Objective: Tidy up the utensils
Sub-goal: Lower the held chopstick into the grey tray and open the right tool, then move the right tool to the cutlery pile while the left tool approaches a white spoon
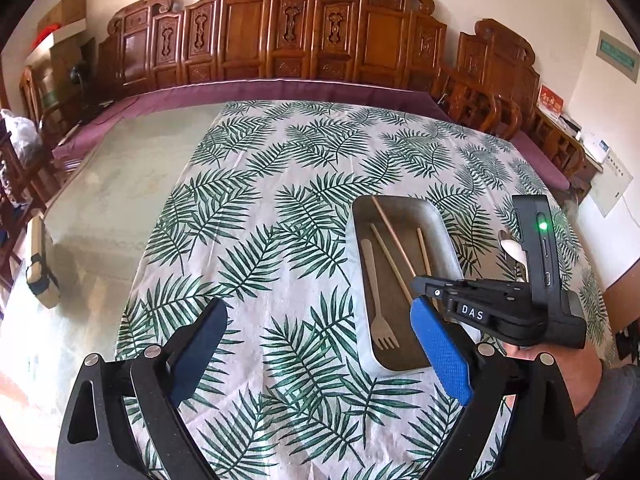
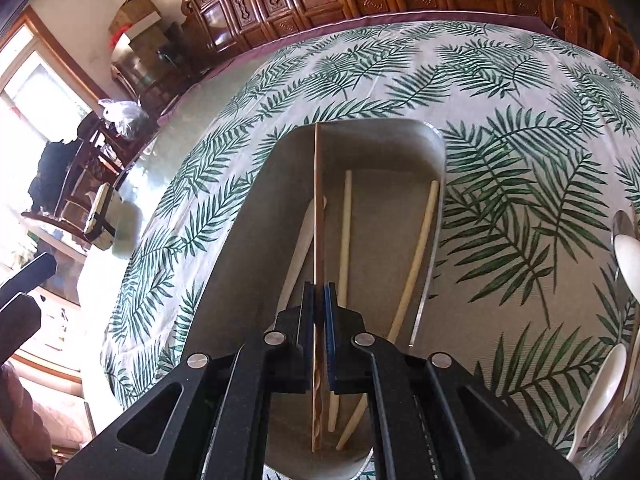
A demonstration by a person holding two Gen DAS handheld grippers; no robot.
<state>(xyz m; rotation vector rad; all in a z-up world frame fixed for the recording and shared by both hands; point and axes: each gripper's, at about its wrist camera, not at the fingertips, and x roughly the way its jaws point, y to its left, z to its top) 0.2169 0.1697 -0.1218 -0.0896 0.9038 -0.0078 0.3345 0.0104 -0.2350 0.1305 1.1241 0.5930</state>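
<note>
L gripper point(image 1: 320, 344): your jaws stand wide apart, nothing btwn them, only leaf-print cloth point(image 1: 280, 200) below; lower centre of the left wrist view.
R gripper point(image 2: 319, 296): your jaws are pinched tight on a thin brown chopstick point(image 2: 318, 200), which runs up the frame centre over the tray.
Tray point(image 2: 256, 208): metal, mid-frame on the cloth; right of centre in the left wrist view.
In tray: fork point(image 1: 378, 292) at left w/ tines toward frame bottom, plus two pale chopsticks point(image 2: 346, 232), one near centre, one along the right wall.
Spoons point(image 2: 600, 396): white, on the cloth at right edge of the right wrist view, well apart from the tray.
</note>
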